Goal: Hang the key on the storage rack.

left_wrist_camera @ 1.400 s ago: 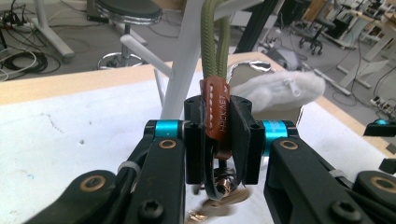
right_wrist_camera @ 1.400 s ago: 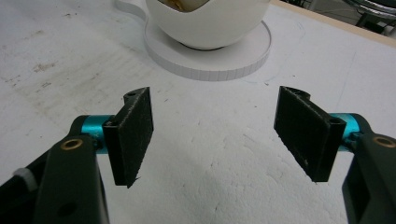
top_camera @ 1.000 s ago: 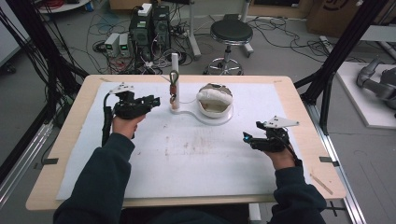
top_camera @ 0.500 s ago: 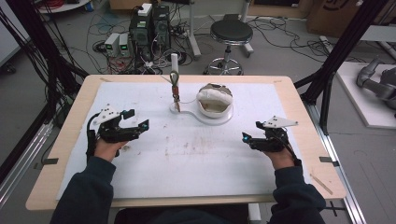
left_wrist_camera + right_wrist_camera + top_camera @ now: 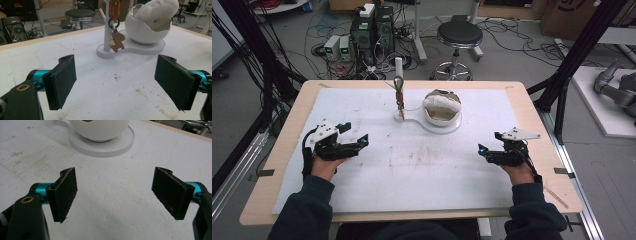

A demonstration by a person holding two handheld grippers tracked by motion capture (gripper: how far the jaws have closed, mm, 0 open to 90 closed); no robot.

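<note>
A white stand (image 5: 419,121) sits near the far middle of the desk (image 5: 532,102), on the white sheet. It has a flat base with a small round end and a big round end. A thin white post (image 5: 108,27) stands straight up on the small end. A key ring (image 5: 113,22) hangs from the post, with an orange tag on top and a little brown bear charm (image 5: 117,42) dangling below, close to the base. On the big round end sits a white bowl (image 5: 142,31) shaped like an egg with an open top. Something soft and white (image 5: 158,11) is stuffed inside and sticks out over its rim.
</note>
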